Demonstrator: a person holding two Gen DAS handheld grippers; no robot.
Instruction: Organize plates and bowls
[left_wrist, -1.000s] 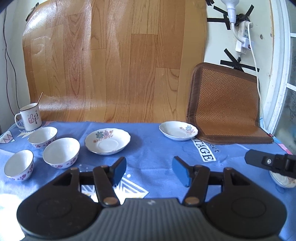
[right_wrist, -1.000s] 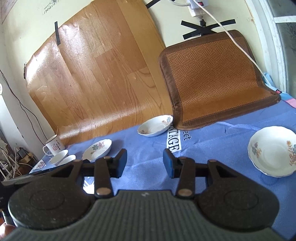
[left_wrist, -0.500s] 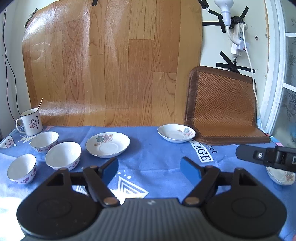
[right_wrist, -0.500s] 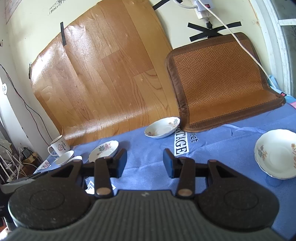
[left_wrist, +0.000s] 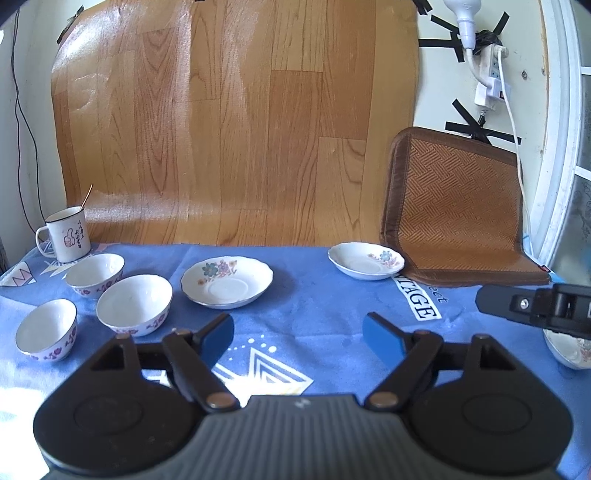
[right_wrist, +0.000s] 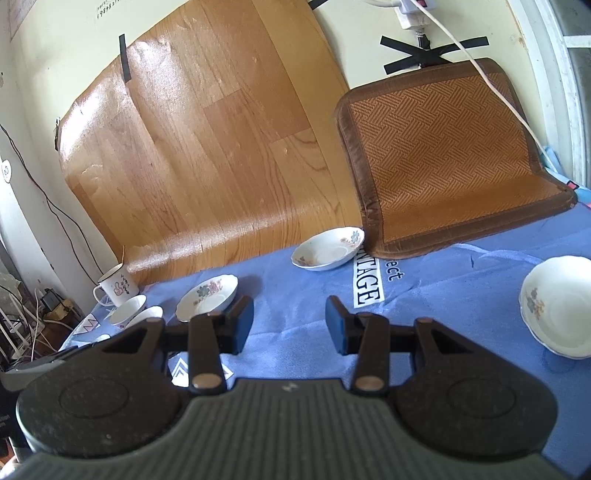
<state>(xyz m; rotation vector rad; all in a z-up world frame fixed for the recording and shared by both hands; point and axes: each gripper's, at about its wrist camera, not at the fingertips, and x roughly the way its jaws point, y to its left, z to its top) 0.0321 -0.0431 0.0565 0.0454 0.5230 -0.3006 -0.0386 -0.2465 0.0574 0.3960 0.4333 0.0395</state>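
Three white floral-rimmed porcelain bowls (left_wrist: 133, 304) clustered at left on the blue cloth, floral plate (left_wrist: 227, 281) seen mid-frame, left gripper (left_wrist: 298, 339) held spread wide, empty, right gripper (right_wrist: 289, 325) parted, possibly empty, third plate (right_wrist: 559, 305) at right edge.

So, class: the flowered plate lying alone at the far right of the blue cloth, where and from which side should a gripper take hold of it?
Grip the plate by its raised scalloped rim, one finger above and one below. It lies flat and shallow, so nothing else offers a hold. The open right gripper would probably best come in low from the plate's left edge, which is nearest.
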